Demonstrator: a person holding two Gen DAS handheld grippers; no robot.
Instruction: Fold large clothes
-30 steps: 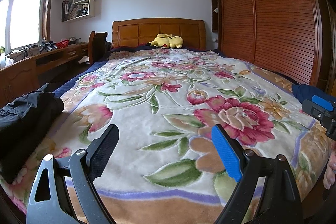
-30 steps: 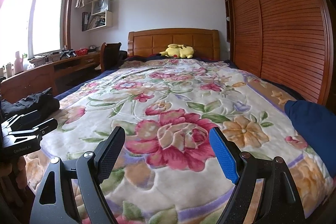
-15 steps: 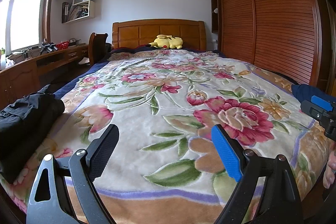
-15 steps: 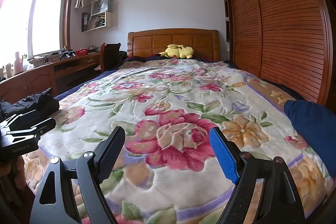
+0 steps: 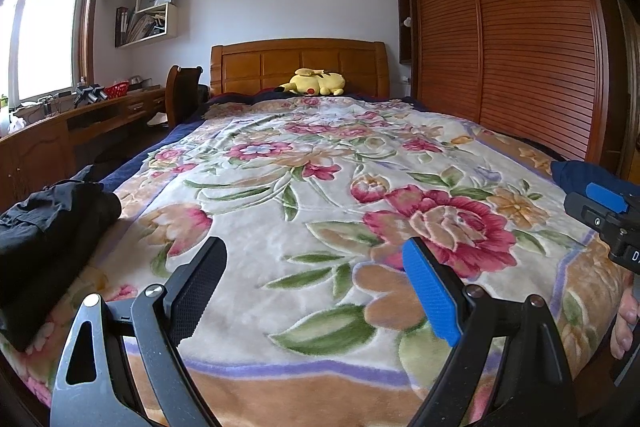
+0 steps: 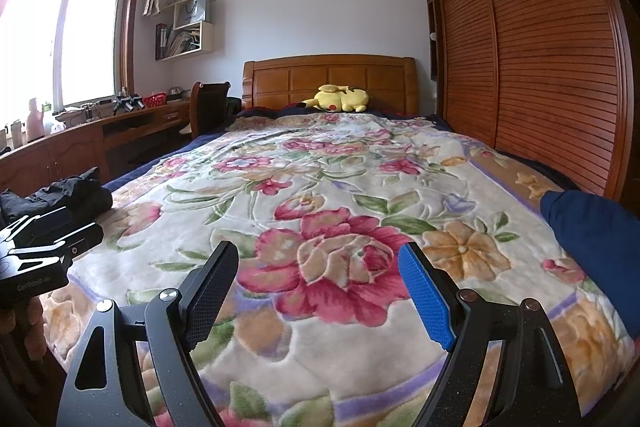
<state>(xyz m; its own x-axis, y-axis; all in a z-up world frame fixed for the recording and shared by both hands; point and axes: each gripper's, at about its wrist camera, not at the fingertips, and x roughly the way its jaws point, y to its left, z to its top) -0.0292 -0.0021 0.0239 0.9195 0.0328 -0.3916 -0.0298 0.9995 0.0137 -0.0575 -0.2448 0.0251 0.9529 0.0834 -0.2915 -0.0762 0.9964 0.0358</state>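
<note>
A crumpled black garment (image 5: 48, 227) lies on the bed's near left corner, also in the right wrist view (image 6: 68, 193). A navy blue garment (image 6: 596, 247) lies at the bed's right edge, its tip showing in the left wrist view (image 5: 580, 175). My left gripper (image 5: 314, 247) hovers open over the floral blanket (image 5: 320, 187), nothing between its black and blue fingers. My right gripper (image 6: 318, 251) is likewise open and empty over a big red flower. Each gripper shows at the edge of the other's view: the right one (image 5: 592, 205) and the left one (image 6: 68, 231).
A yellow plush toy (image 5: 316, 83) rests against the wooden headboard (image 5: 300, 67). Louvred wardrobe doors (image 5: 520, 47) run along the bed's right side. A long wooden desk (image 5: 80, 119) and a chair (image 5: 182, 95) stand to the left under the window. A hand (image 5: 626, 319) shows at the right edge.
</note>
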